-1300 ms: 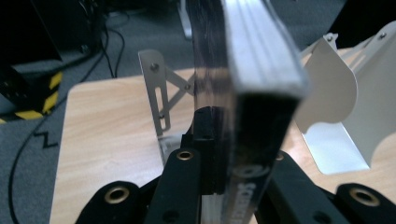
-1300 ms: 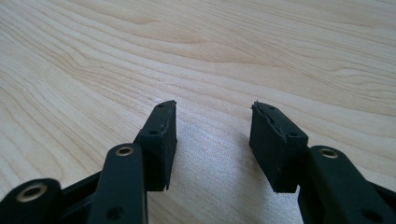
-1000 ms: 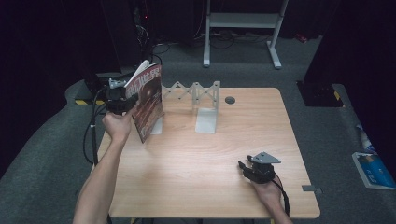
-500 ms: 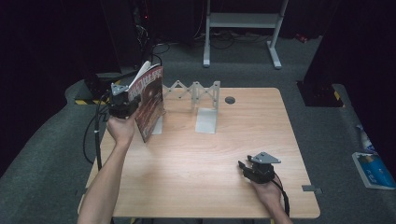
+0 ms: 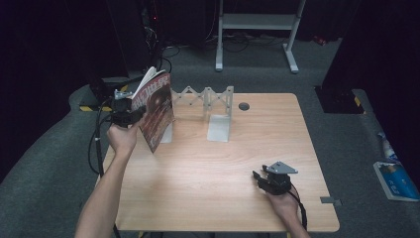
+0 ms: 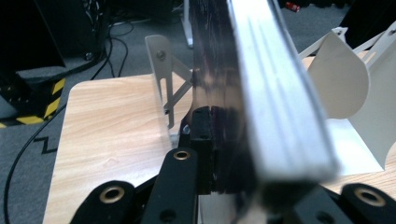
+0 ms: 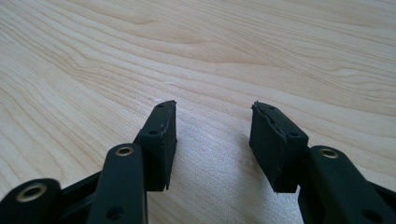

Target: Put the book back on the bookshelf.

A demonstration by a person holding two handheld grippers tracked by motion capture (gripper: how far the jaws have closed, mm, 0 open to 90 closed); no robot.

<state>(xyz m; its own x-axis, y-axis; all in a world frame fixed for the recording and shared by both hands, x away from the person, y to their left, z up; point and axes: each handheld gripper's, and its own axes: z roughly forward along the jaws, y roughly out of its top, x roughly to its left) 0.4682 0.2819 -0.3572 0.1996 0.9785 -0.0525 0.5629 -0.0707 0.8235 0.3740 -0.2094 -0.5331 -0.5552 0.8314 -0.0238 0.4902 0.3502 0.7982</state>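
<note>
One tabletop (image 5: 208, 178) carries the white expanding rack (image 5: 208, 99). The book (image 5: 156, 109), pinched upright in the left claw (image 5: 130, 117), has drifted slightly outward from the rack's end slot, so slotting remains. The right claw (image 5: 262, 179) rests spread, empty.

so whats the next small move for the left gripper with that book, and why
Probably ease the book down between the white rack's dividers. The left gripper is shut on it, holding it upright at the rack's left end, while the right gripper rests open.
</note>
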